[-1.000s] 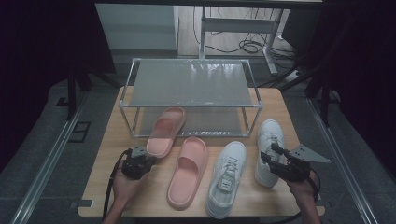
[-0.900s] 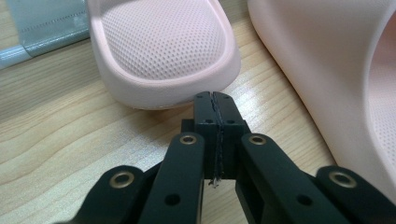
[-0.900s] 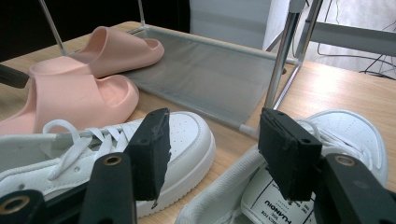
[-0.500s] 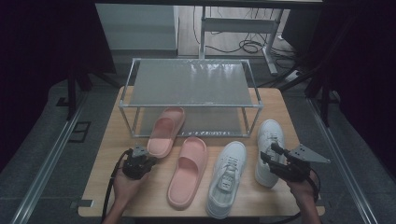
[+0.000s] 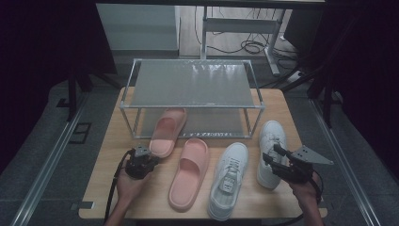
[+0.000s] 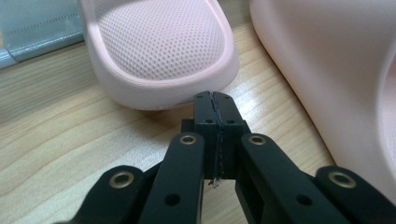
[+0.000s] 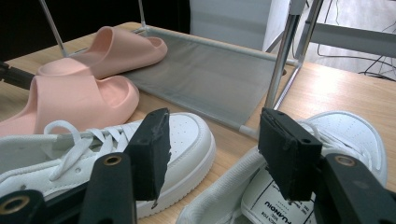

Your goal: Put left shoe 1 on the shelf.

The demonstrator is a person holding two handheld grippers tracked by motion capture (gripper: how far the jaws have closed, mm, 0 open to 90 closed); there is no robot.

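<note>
Shoes lie in a row on the wooden table (image 5: 108, 188) in the high view, in front of a two-tier metal rack (image 5: 190, 94). The left gripper (image 5: 141, 157) sits with its tips just short of the heel of the left pink slipper (image 5: 167, 132), whose toe end reaches under the rack's lower shelf. The right pink slipper (image 5: 190, 172) lies just to that gripper's right. The left white sneaker (image 5: 228, 179) is between the two grippers. The right gripper (image 5: 273, 157) hovers beside or over the right white sneaker (image 5: 272, 146); the dim picture does not let me say whether it touches.

In the left gripper view, the left gripper (image 6: 215, 100) has its jaws pressed flat together with nothing between them. Its tips stand close before the rounded end of the left pink slipper (image 6: 163, 46), a narrow strip of table between. The right pink slipper (image 6: 336, 65) lies to the gripper's right.

In the right gripper view, the right gripper (image 7: 215, 140) has its jaws spread wide and holds nothing. The collar of the right white sneaker (image 7: 299, 186) lies below and between them. The left white sneaker (image 7: 140, 144) passes behind the left jaw. Both pink slippers lie beyond it, the farther one (image 7: 112, 49) resting on the grey lower shelf (image 7: 210, 79) of the rack.
</note>
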